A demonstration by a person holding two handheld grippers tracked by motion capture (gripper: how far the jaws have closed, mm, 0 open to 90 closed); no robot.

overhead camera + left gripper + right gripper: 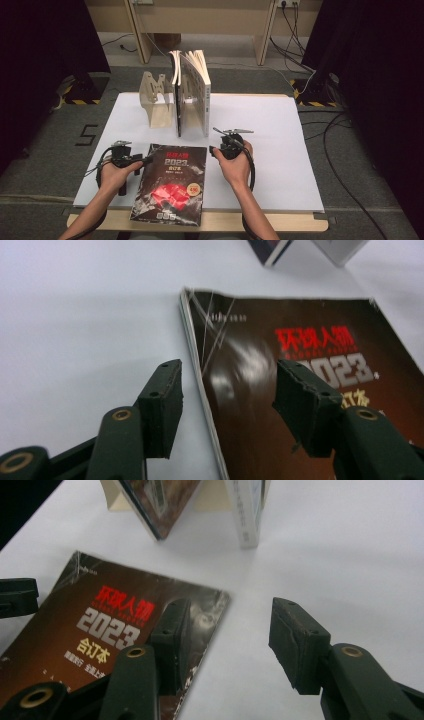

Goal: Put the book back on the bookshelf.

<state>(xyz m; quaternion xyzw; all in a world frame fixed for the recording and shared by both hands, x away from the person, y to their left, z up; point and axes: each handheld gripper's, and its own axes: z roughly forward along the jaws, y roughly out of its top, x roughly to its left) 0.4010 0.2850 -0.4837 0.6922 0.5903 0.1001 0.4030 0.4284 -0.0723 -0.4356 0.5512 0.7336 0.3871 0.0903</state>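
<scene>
Magazine (171, 185), dark and glossy with red lettering, lies flat on the white table (280, 150) near its front edge, its lower end hanging slightly past the white sheet, between the left claw (142, 161) and the right claw (214, 150); behind it two books (192, 92) stand upright against a wooden bookend (156, 100). In the left gripper view the left claw (227, 390) is released, jaws wide and straddling the magazine's (300, 390) long edge, one jaw over the bare table, the other over the cover, neither pressing. In the right gripper view the right claw (227, 635) is likewise released, one jaw above the magazine's (115, 625) far corner, the other above the table. Judging by the thin page stack and sheen, it should be light, floppy and slick: a pinch at one corner would likely let it sag or slip, so gripping both long edges near the top, jaws sliding under the lip, seems safest.
</scene>
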